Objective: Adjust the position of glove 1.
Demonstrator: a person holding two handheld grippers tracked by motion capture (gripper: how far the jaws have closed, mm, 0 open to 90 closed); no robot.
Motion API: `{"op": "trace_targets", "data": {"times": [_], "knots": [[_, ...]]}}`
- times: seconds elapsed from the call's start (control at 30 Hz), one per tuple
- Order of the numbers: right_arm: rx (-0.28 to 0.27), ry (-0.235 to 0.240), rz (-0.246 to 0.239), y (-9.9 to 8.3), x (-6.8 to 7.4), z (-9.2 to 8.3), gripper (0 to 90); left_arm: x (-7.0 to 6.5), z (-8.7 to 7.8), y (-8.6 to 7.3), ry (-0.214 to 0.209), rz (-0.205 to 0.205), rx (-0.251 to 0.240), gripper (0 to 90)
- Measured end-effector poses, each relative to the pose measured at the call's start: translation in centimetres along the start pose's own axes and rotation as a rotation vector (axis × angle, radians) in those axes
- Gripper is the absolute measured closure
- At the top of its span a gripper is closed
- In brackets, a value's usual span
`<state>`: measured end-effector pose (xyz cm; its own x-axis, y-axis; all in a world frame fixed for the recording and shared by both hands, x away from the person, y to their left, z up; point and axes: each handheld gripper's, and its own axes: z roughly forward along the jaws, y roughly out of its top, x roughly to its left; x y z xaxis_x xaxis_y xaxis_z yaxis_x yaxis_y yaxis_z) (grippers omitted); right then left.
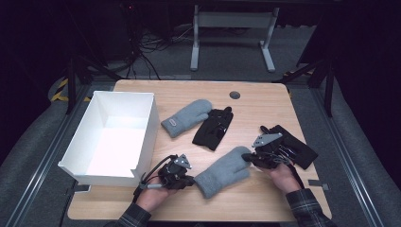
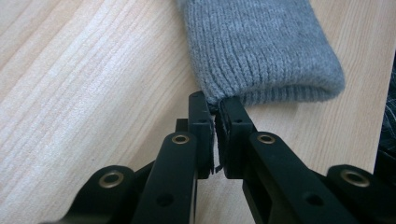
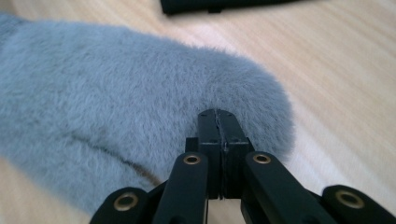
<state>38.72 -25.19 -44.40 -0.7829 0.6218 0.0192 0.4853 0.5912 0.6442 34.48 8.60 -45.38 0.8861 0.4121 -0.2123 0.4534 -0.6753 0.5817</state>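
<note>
A grey mitten [image 1: 222, 171] lies near the table's front edge between my two grippers. Its knitted cuff [image 2: 261, 46] points toward my left gripper [image 1: 191, 179], whose jaws are shut on the cuff's corner [image 2: 215, 109]. The fuzzy rounded tip of the mitten [image 3: 116, 102] faces my right gripper [image 1: 247, 157]. The right gripper's jaws [image 3: 217, 116] are shut tight against that tip, and no cloth is visible between them.
A second grey mitten [image 1: 187, 118] and a black glove [image 1: 213, 127] lie at the table's middle. Another black glove [image 1: 298, 149] lies under my right hand. An open white box [image 1: 150, 127] stands at the left. A round cable hole [image 1: 234, 95] marks the far edge.
</note>
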Motion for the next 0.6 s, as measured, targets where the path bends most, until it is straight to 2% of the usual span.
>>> {"op": "trace_targets", "data": {"times": [0.27, 0.43, 0.5, 0.6], "knots": [[0.0, -0.005, 0.007, -1.7, 1.8, -1.4, 90.0, -0.1, 0.0, -0.1, -0.005, -0.003, 0.005, 85.6], [-0.021, -0.005, 0.007, -1.9, 1.8, -1.6, 90.0, -0.1, 0.0, -0.1, 0.001, -0.006, 0.0, 84.3], [-0.05, -0.013, 0.008, -1.9, 1.8, -2.1, 79.9, 0.0, -0.2, -0.1, 0.003, -0.014, -0.002, 80.3], [-0.097, -0.046, 0.017, -2.0, 1.7, -3.0, 65.6, -0.1, -0.8, 0.1, 0.026, -0.02, -0.019, 65.7]]}}
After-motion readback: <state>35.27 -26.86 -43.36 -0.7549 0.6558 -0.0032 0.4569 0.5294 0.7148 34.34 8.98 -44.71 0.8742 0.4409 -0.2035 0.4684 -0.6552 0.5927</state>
